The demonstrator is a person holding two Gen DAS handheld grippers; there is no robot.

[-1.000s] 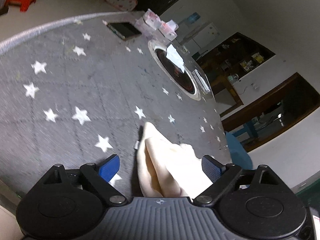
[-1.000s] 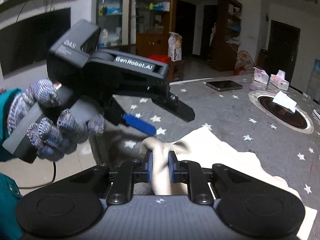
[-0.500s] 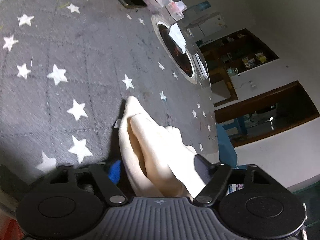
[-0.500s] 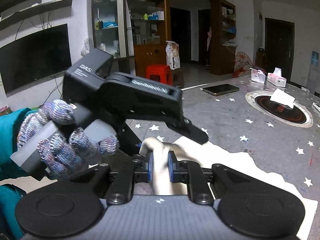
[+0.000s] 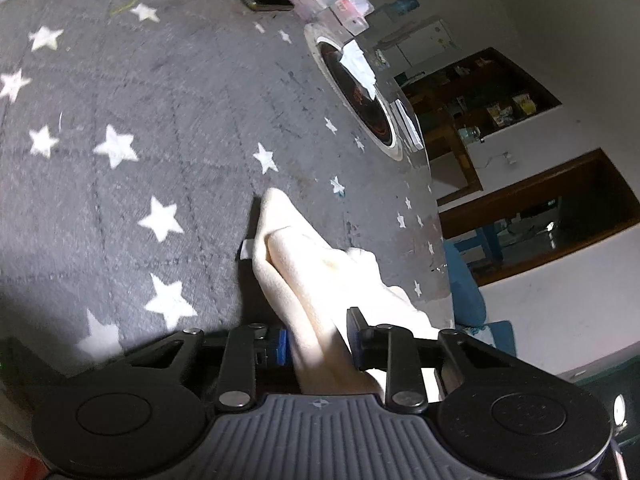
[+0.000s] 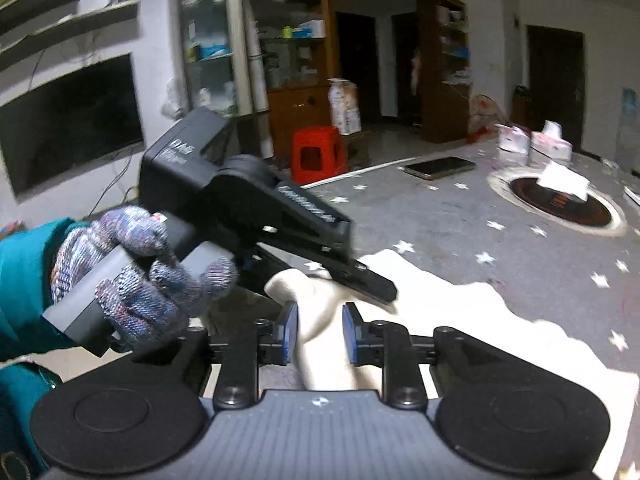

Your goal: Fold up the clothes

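Closed since earlier: my left tongs (image 5: 316, 336) now pinch the cloth (image 5: 304, 264); right tongs (image 6: 318, 330) loosened, narrow around the cloth beside the phone (image 6: 438, 167).

The left gripper (image 5: 318, 338), wide open a second ago, has closed its blue-padded fingers onto the bunched cream fabric garment (image 5: 296, 264); the right gripper (image 6: 319, 330) has parted slightly.

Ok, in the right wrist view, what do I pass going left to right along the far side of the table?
Red stool → phone → two tissue boxes → round black hotplate.
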